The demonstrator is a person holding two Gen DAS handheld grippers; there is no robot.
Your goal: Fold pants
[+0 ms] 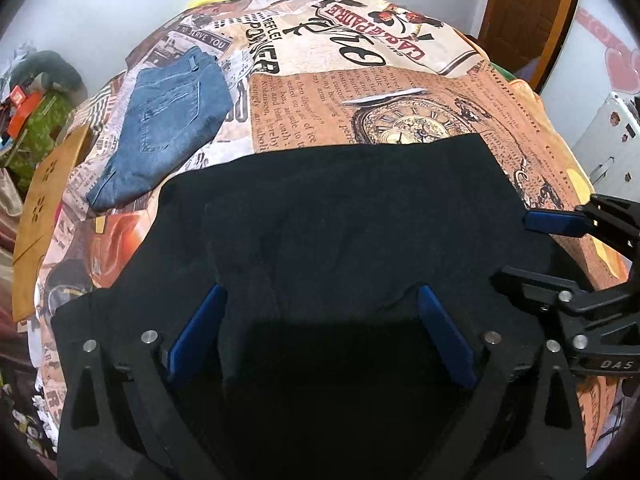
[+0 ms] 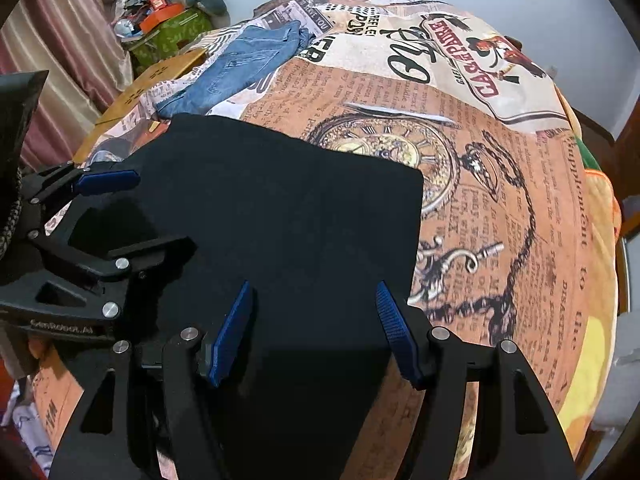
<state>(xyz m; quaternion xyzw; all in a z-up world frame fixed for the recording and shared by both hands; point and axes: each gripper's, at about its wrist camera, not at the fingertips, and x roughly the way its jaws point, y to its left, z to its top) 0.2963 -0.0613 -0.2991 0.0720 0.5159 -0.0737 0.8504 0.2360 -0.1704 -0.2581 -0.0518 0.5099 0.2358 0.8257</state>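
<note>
1. On the bed (image 1: 400, 92), spread over a newsprint-pattern bedspread: black pants (image 1: 340, 216), lying flat in a broad, roughly rectangular slab, near edge toward both cameras.
2. Judged as partly folded: far edge straight and tidy, top layer sitting over a wider lower layer in the left wrist view, soft ripples across the middle.
3. Left gripper (image 1: 322, 328) directly above the near part of the dark cloth, fingers (image 1: 196, 332) spread wide, nothing between the pads; released.
4. Right gripper (image 2: 314, 330) over the right-hand near corner of the cloth, fingers (image 2: 232, 332) parted with a clear gap, gripping nothing as far as visible.
5. Likely left to do: another fold to shorten the slab, then smoothing; cannot tell how many layers already stacked.
6. Farther back and to the left: folded blue jeans (image 1: 160, 124), apart from the black cloth, seemingly finished.
7. Beside the bed on the left: a tan wooden board (image 1: 44, 208) with cut-out flower shapes, then a cluttered pile (image 2: 168, 12) with green fabric and an orange box.
8. Around the room: pale wall behind, striped curtain (image 2: 60, 40) in the right wrist view, brown wooden door (image 1: 528, 12) in the left wrist view.
</note>
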